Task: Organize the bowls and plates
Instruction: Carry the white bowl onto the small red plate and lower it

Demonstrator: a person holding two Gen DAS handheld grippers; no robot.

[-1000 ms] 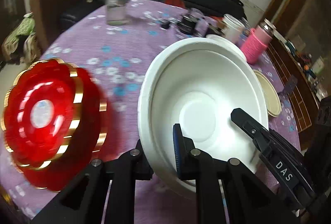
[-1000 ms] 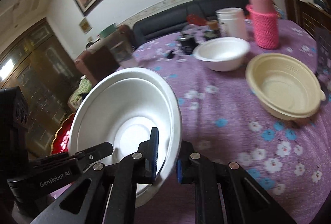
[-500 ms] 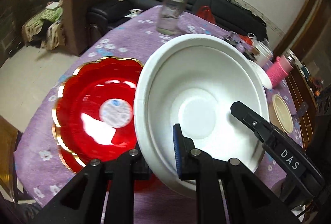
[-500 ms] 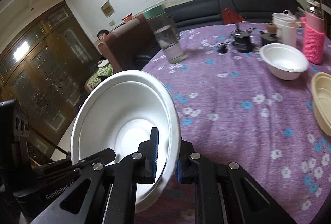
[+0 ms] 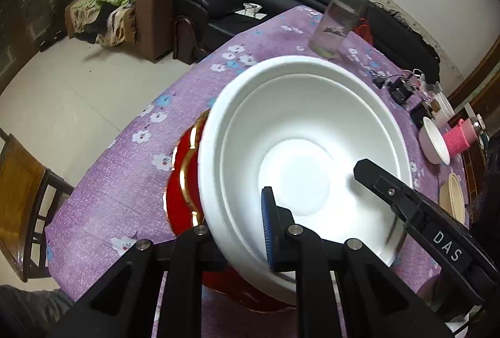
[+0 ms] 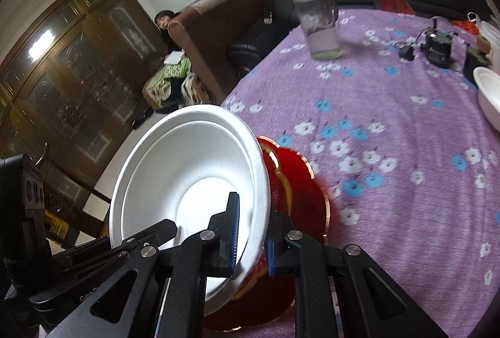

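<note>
Bowl: white round foam bowl [image 5: 300,156], tilted, above red gold-rimmed scalloped plate [image 6: 293,191].
Left tool [image 5: 240,228]: pinching near rim.
Right tool [image 6: 251,231]: pinching opposite rim.
Method: level bowl, centre over plate, lower together, then release.
Counter [image 6: 390,131]: purple floral cloth.

Both wrist views close above white bowl [image 5: 300,150] [image 6: 193,169], facing sofa

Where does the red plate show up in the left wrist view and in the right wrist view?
Left wrist: red plate left of centre, mostly hidden under the white bowl.
Right wrist: red plate at lower centre, right of the white bowl and behind it.
Shared landmark: the green-lidded jar on the far side of the table.
</note>
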